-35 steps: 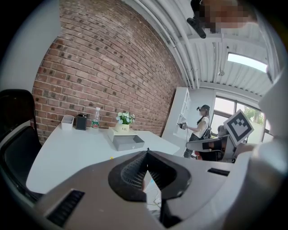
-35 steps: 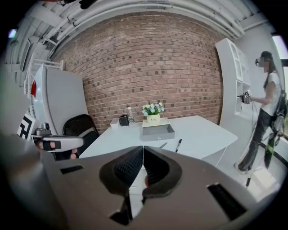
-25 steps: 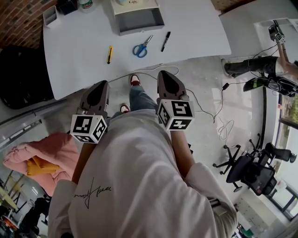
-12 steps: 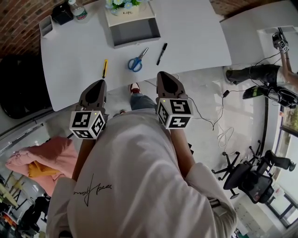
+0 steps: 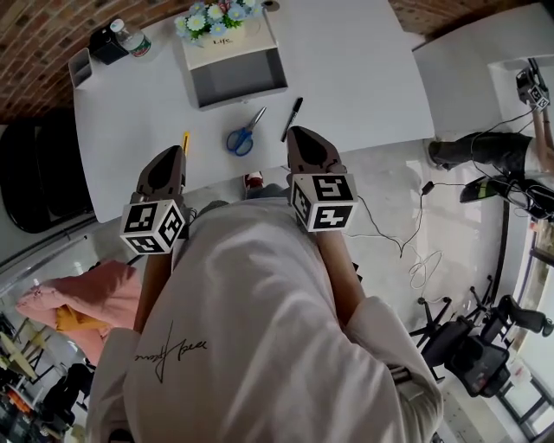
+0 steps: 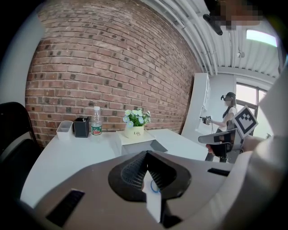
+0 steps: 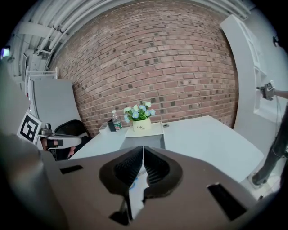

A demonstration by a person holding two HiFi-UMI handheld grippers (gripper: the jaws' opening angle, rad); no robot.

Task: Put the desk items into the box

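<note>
On the white desk [image 5: 363,69] stands an open grey box [image 5: 234,73] with a flower pot [image 5: 212,22] on its far rim. In front of it lie blue-handled scissors [image 5: 242,135], a black marker [image 5: 292,118] and a yellow utility knife [image 5: 185,141], partly hidden by my left gripper. The left gripper [image 5: 170,153] and the right gripper [image 5: 299,131] are held side by side at the desk's near edge, short of these items. Both are shut with nothing in them. The box [image 6: 137,143] [image 7: 144,138] lies ahead in both gripper views.
A water bottle [image 5: 132,39], a black pen holder [image 5: 108,45] and a white tray [image 5: 80,62] stand at the desk's far left. A black chair [image 5: 39,182] is left of the desk, pink cloth [image 5: 86,294] below it. Cables [image 5: 389,229] and an office chair [image 5: 467,346] are on the right.
The person has stepped nearer to the desk. Both grippers now reach its near edge, close to the knife, scissors and marker. Their jaws stayed shut.
</note>
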